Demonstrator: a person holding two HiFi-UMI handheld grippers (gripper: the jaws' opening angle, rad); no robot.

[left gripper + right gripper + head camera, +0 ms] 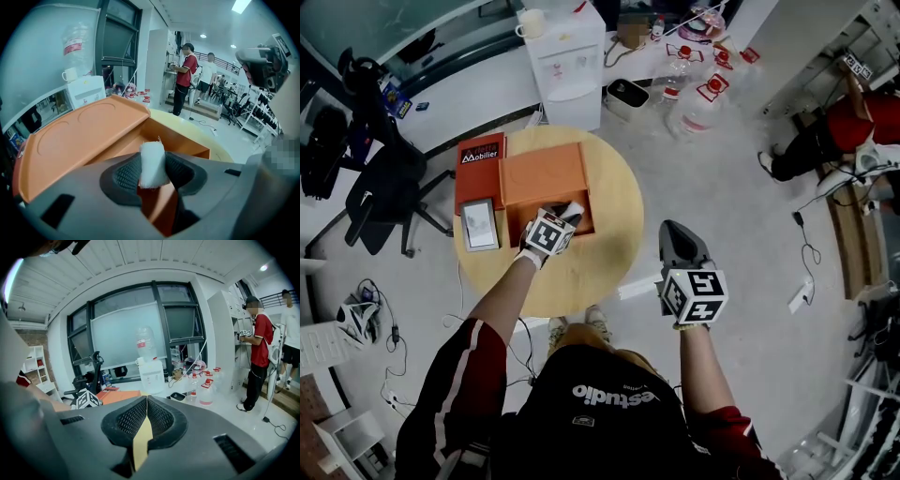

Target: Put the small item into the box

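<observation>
A small white cloth-like item (pixel 152 159) is pinched between the pads of my left gripper (pixel 153 174). That gripper (pixel 570 214) hangs over the open orange box (pixel 546 178) on the round wooden table (pixel 614 202). In the left gripper view the box's lid (pixel 79 138) lies flat to the left and its open well (pixel 185 140) sits straight ahead, below the item. My right gripper (pixel 677 234) hovers off the table's right edge, shut with nothing between its jaws (pixel 146 414).
A red box (pixel 480 161) and a grey flat device (pixel 479 225) lie left of the orange box. A white water dispenser (pixel 567 56) and several water bottles (pixel 694 98) stand beyond the table. An office chair (pixel 380 192) is at the left. People (pixel 183 77) stand farther back.
</observation>
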